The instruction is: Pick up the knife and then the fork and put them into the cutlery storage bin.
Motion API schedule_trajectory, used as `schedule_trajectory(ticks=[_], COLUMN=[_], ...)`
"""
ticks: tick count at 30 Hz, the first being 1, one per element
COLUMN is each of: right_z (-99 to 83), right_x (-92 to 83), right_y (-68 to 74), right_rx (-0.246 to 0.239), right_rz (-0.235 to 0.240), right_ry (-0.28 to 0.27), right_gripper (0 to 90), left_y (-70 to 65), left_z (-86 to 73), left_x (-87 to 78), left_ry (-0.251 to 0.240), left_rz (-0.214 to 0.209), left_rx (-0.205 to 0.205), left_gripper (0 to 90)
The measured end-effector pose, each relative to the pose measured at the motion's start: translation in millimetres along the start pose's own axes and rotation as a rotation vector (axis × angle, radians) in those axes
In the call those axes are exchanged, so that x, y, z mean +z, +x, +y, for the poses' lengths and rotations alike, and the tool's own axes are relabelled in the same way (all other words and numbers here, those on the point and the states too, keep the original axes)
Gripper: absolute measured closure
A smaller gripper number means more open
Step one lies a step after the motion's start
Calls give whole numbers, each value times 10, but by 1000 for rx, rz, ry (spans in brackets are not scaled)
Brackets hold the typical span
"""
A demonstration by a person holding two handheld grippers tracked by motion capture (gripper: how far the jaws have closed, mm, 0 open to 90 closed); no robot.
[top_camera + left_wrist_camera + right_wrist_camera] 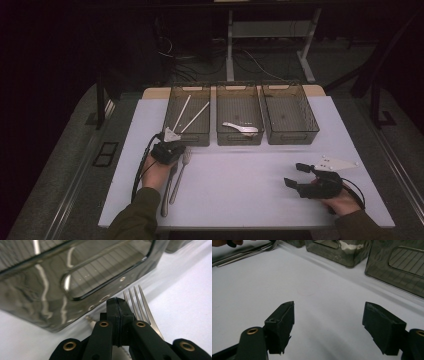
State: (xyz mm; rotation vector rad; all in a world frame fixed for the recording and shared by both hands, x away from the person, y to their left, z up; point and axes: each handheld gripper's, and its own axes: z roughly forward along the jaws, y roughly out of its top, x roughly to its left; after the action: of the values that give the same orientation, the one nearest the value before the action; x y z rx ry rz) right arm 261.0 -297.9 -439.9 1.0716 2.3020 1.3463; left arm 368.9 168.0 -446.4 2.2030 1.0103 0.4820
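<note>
Left gripper point(117, 303) jaws pressed together, nothing seen gripped; tip just beside the fork point(140, 305) tines, close to the left bin point(75, 270). Fork and a second utensil point(166, 192) lie on the white table point(250, 190). Right gripper point(328, 322) jaws spread wide, empty, above bare table.

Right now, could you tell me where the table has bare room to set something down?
The white tabletop is bare between the fork and the right gripper, below the three bins. It is crowded by the left gripper, where cutlery lies against the left bin.
</note>
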Motion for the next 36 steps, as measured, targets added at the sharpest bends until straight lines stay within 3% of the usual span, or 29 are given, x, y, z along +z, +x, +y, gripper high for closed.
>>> schedule_trajectory(ticks=[6,14,25,31,34,36], right_z=[5,7,9,9,8,8], right_x=[-7,-10,-21,-22,-21,-22], right_y=[8,30,35,36,35,39], right_rx=[-1,-10,-7,-7,-10,-10], right_rz=[-1,-1,0,-2,-2,-3], right_ry=[-7,-5,-9,-10,-9,-10], right_gripper=[256,256,256,256,256,256], left_y=[-82,-288,-589,-755,-801,-812], left_z=[51,146,238,261,269,269], left_x=[22,87,149,172,176,178], left_ry=[9,35,33,25,22,25], left_rz=[-41,-109,-210,-281,-317,-315], left_rx=[25,83,151,198,204,211], left_gripper=[887,887,888,887,887,887])
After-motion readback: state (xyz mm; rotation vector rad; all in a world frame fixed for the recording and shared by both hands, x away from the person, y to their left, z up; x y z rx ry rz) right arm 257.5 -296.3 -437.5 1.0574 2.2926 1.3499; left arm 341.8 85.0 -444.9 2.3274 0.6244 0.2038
